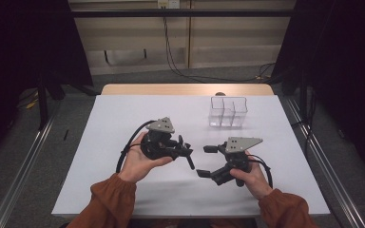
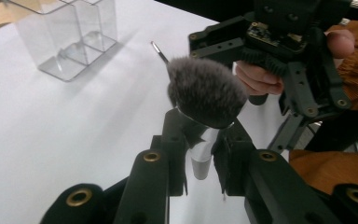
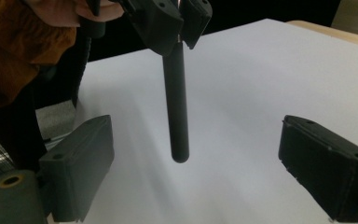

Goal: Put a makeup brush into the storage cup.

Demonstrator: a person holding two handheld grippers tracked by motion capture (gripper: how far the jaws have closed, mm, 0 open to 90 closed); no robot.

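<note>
Two hand-held grippers meet over the lower middle of the high view, above a white table (image 1: 123,114). Going from left to right: the left gripper (image 1: 184,151) sits just left of centre, gripped from below by a hand in a rust-orange sleeve, its jaws pointing toward the right side of the frame. Those jaws are clamped tight on a makeup brush (image 2: 206,91) — in the left gripper view the fluffy grey bristle head stands just above the two black jaws at centre frame, and the silver ferrule is pinched between them. In the right gripper view the brush's dark handle (image 3: 176,102) hangs down from the clamped jaws at the top centre of the frame, its rounded end clear of the table.

Right of centre in the high view is the right gripper (image 1: 206,161), spread wide with nothing between its pads; its jaws face the left gripper. In its own view the two black pads stand at the lower left and lower right corners, well apart, with the brush handle between them but not touched.

Farther right and higher in the high view — upper right of centre — a clear plastic organiser (image 1: 228,112) with compartments stands on the table, well apart from both grippers.
</note>
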